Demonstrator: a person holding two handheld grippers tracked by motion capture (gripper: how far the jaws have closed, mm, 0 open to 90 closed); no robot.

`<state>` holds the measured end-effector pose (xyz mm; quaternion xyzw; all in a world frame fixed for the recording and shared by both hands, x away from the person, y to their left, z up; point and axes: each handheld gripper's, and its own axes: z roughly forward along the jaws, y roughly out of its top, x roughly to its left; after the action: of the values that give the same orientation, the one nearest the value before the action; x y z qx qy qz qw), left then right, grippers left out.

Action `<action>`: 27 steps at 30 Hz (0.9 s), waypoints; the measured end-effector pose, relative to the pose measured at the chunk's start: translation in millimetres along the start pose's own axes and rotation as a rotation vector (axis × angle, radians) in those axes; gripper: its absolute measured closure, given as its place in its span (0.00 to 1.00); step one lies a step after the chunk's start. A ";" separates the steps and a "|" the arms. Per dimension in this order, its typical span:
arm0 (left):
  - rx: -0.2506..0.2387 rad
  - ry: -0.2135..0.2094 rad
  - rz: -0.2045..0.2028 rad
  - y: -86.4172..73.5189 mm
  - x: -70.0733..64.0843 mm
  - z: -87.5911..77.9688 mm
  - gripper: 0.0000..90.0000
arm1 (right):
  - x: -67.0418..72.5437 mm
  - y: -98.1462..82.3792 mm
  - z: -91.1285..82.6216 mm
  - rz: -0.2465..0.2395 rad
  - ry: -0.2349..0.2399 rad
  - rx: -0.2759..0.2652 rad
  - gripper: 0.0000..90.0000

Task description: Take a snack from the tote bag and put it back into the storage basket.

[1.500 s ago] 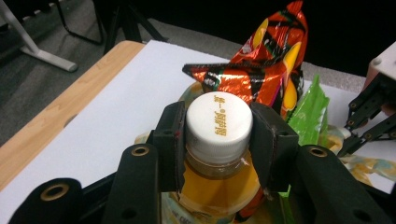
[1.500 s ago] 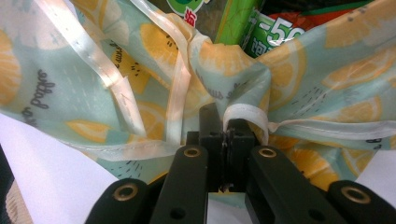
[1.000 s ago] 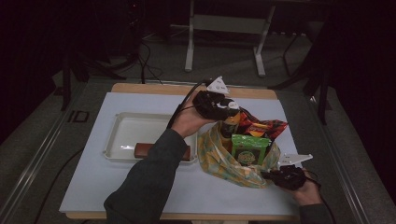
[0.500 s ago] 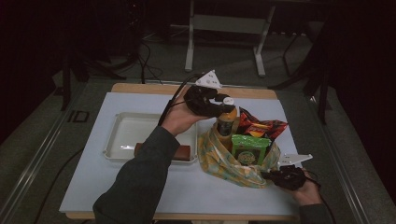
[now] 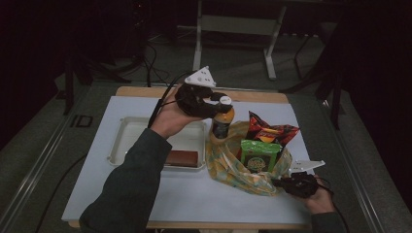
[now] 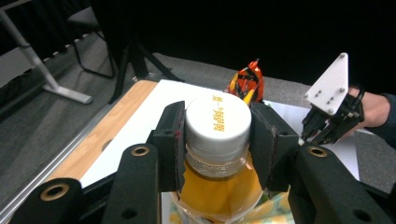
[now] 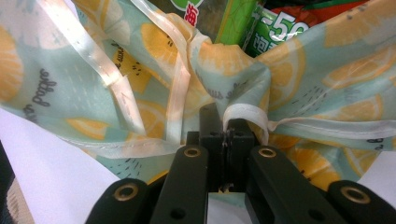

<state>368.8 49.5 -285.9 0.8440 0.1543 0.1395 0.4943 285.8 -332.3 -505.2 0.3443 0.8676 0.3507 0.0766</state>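
Bottle [image 5: 222, 119] now higher — lifted from the bag [image 5: 233, 162].

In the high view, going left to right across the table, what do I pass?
White tray → brown bar in the tray → orange drink bottle held by the left tongs → green snack pack in the lemon-print bag → right tongs pinching the bag's edge.

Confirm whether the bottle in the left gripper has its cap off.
No: in the left gripper view the bottle wears its white cap, and the left gripper clamps it from both sides.
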 end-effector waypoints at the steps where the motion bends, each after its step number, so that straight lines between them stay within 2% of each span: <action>1: 0.003 0.003 -0.002 -1.5 1.5 -3.2 0.65 | 0.0 0.0 0.0 0.000 0.000 0.000 0.99; 4: 0.007 0.012 -0.004 -5.6 5.1 -9.3 0.65 | 0.0 0.1 0.0 0.000 0.000 0.000 0.99; 9: 0.017 0.035 -0.021 -22.7 15.2 -23.1 0.65 | 0.1 0.1 0.0 0.000 0.000 0.000 0.99; 18: 0.036 0.083 -0.064 -48.4 29.6 -39.8 0.65 | 0.1 0.2 0.1 -0.001 0.001 0.000 0.99; 24: 0.068 0.114 -0.078 -64.8 39.6 -50.8 0.65 | 0.1 0.2 0.0 -0.002 0.000 0.000 0.99; 27: 0.059 0.123 -0.090 -72.5 43.6 -55.3 0.65 | 0.1 0.2 -0.3 -0.003 0.000 0.001 0.99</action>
<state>378.3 144.2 -319.8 0.8402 0.2262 0.1642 0.4647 285.7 -332.3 -504.9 0.3430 0.8683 0.3500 0.0771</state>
